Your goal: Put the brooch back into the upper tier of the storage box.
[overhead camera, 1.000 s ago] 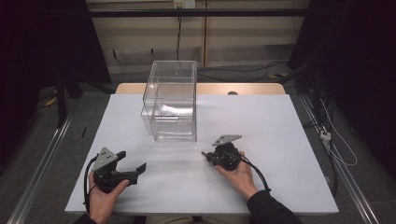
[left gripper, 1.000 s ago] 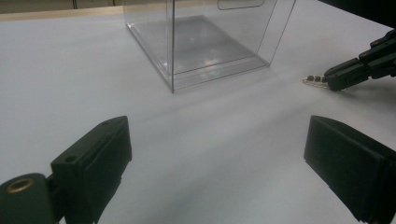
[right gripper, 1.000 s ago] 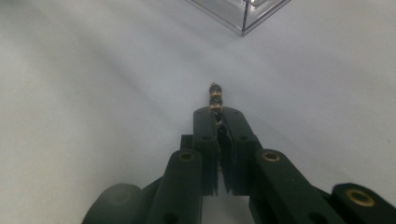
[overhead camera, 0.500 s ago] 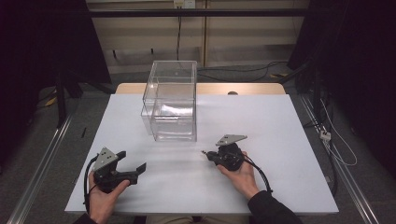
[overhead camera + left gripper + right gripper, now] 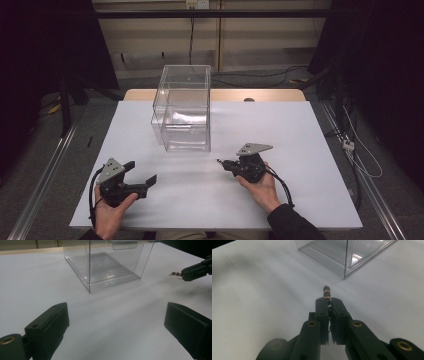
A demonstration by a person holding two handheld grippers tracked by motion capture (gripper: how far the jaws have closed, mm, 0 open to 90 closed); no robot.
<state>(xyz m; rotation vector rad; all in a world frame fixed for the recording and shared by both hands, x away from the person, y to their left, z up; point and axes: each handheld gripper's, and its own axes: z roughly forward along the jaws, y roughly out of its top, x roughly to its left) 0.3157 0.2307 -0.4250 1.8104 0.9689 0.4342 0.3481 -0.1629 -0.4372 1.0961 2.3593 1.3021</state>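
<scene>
Left gripper point(image 5: 141, 180): black body, grey three-cornered plate on top, black cable looping off rear; blocky black jaws, brass-ringed screw hole at base. Right gripper point(image 5: 220, 161): same black build, grey plate, black cable trailing along forearm; narrow black jaws, brass-ringed screw holes on linkage arms. Dark sleeve point(image 5: 292, 225) on right forearm.

Clear plastic box point(image 5: 182, 107) stands mid-table point(image 5: 310, 130). Left gripper point(image 5: 137, 176) jaws apart; right gripper point(image 5: 222, 163) jaws together, near box.
</scene>
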